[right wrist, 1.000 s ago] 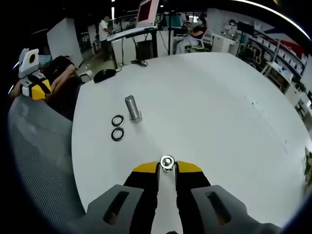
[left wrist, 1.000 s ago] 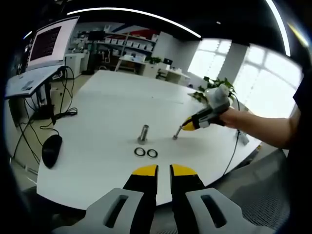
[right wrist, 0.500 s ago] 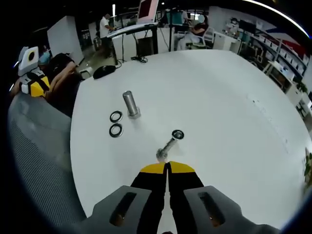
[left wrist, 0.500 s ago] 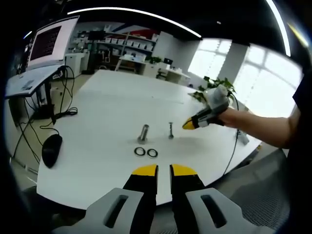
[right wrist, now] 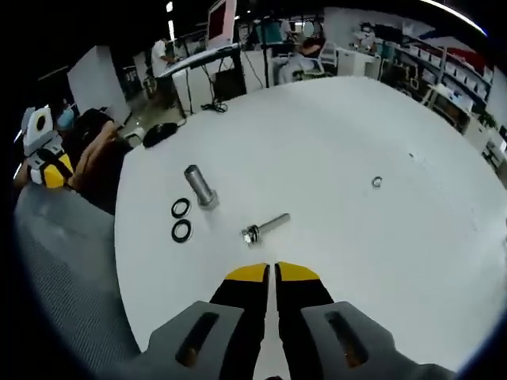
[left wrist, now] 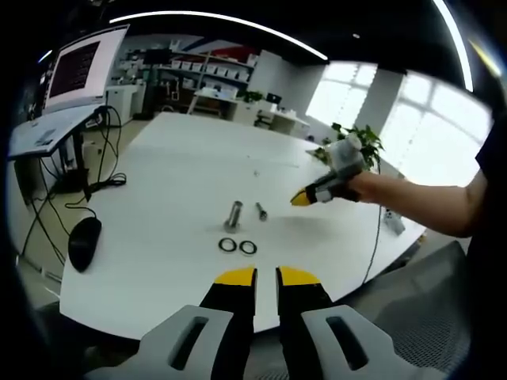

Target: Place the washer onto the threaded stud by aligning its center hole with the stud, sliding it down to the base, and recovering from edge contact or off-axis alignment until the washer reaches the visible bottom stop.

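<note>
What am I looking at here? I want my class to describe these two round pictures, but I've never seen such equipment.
A person holds a two-jaw gripper in each hand, each carrying a fisheye camera. The left gripper view looks along the left gripper; the right gripper view looks along the right gripper. Both are shut and hold nothing. On the white table stands a thick upright stud, with two dark washers beside it, a thin bolt lying on its side, and a small ring farther off.
</note>
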The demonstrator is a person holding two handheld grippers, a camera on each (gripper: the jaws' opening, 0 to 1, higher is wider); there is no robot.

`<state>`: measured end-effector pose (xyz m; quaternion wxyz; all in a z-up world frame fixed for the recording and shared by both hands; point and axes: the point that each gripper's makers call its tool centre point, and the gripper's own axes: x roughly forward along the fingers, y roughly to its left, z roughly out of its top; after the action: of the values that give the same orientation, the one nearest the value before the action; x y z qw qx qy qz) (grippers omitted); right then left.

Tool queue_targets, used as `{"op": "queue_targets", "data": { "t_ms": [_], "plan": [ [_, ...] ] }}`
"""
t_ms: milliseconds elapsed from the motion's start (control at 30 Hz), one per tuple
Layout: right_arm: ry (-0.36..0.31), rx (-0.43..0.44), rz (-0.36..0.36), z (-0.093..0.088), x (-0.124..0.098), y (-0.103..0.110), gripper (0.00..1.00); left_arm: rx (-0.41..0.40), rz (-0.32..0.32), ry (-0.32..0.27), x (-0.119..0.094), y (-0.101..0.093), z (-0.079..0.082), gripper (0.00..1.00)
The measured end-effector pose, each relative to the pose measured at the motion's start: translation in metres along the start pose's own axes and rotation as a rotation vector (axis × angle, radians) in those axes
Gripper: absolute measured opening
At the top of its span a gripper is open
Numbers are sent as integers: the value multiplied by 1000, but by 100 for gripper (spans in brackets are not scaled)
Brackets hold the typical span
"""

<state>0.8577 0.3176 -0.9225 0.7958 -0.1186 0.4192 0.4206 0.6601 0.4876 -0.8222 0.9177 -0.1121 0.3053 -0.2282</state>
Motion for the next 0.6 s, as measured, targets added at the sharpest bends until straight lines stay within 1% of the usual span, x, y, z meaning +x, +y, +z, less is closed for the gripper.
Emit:
{"op": "queue_targets", "data": {
  "t_ms": [33,133,167,300,400,500,600],
  "plan": [
    [0,38,20,2,7,1,8,0,0,1,0,0,0,7],
    [-6,135,45,6,24,3,9,0,0,2,0,0,0,7],
    [-12,176,47,8,31,2,9,0,0,2,0,0,0,7],
    [-30,288,49,14,49,-1,10,-3,1,2,0,0,0,7],
    [-28,359,62,15,57,0,10,-5,2,0,0,0,0,7],
    [-30,411,62,15,62,-2,10,-5,2,-1,0,0,0,7],
    [-42,500,89,17,64,0,10,-6,2,-2,0,0,1,7]
  ]
}}
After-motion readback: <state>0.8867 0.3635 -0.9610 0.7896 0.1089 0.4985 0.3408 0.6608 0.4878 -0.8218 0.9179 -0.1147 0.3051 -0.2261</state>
